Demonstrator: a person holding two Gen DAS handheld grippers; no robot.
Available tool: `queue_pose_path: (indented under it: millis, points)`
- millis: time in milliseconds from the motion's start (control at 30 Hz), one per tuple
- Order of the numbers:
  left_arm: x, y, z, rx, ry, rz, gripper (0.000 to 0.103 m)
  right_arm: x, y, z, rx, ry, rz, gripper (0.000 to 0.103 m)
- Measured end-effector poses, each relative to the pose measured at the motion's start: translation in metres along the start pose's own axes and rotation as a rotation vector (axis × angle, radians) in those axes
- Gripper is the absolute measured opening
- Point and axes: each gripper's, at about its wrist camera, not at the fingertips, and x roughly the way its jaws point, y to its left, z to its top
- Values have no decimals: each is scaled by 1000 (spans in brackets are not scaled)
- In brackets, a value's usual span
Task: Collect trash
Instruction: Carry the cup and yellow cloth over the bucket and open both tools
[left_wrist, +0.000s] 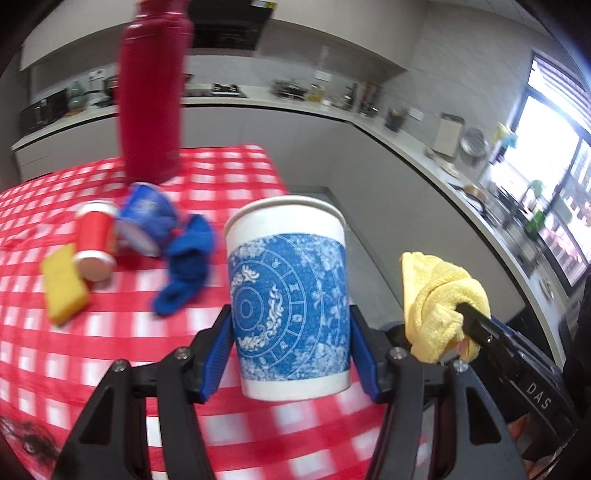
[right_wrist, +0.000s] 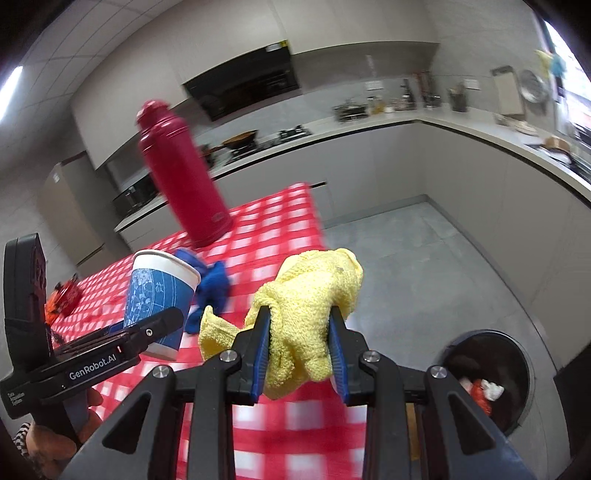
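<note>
Left gripper (left_wrist: 290, 332): blue pads pressed against both sides of a paper cup (left_wrist: 287, 295), white with a blue patterned band. The cup is upright, mouth up, lifted clear of the red-and-white checked tablecloth (left_wrist: 147, 332). Its rim looks slightly out of round on the near side. Fingers stand at a middling width, set by the cup wall.

Right gripper (right_wrist: 300, 347): fingers drawn narrow, pinching a bunched yellow cloth (right_wrist: 310, 306). The cloth bulges above the pads and hangs in folds below and to the left of them. From the left wrist view the same cloth shows at the right of the cup, just beside it, clamped in a black finger.

Left on the table, well behind the held cup: a blue cloth (left_wrist: 186, 271), crumpled; a second blue-patterned cup (left_wrist: 146, 218) on its side; a small red cup (left_wrist: 95, 242), also tipped over, touching a yellow sponge (left_wrist: 62, 284). A tall red flask (left_wrist: 151, 92) stands upright at the far end of the table.

Right wrist view: a round dark bin (right_wrist: 487, 380) sits on the grey floor at the lower right, beyond the table edge, with white and red scraps inside. Something red and crumpled (right_wrist: 64, 295) lies on the tablecloth at the far left; too blurred to identify. Both views are motion-blurred.
</note>
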Motion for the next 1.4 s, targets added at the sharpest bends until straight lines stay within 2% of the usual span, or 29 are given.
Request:
queue_pose_path:
  millis: [367, 600, 767, 1100, 1400]
  points:
    - [47, -112, -8, 114, 93, -152, 60, -42, -121, -14, 134, -7, -162, 31]
    - [83, -170, -19, 151, 168, -196, 60, -53, -188, -30, 190, 22, -235, 31]
    - [112, -196, -35, 150, 226, -170, 60, -35, -231, -41, 211, 80, -253, 31]
    - [166, -217, -72, 126, 323, -83, 61, 23, -302, -69, 231, 214, -212, 32]
    - [194, -217, -91, 63, 395, -48, 63, 55, -322, -73, 182, 280, -192, 39]
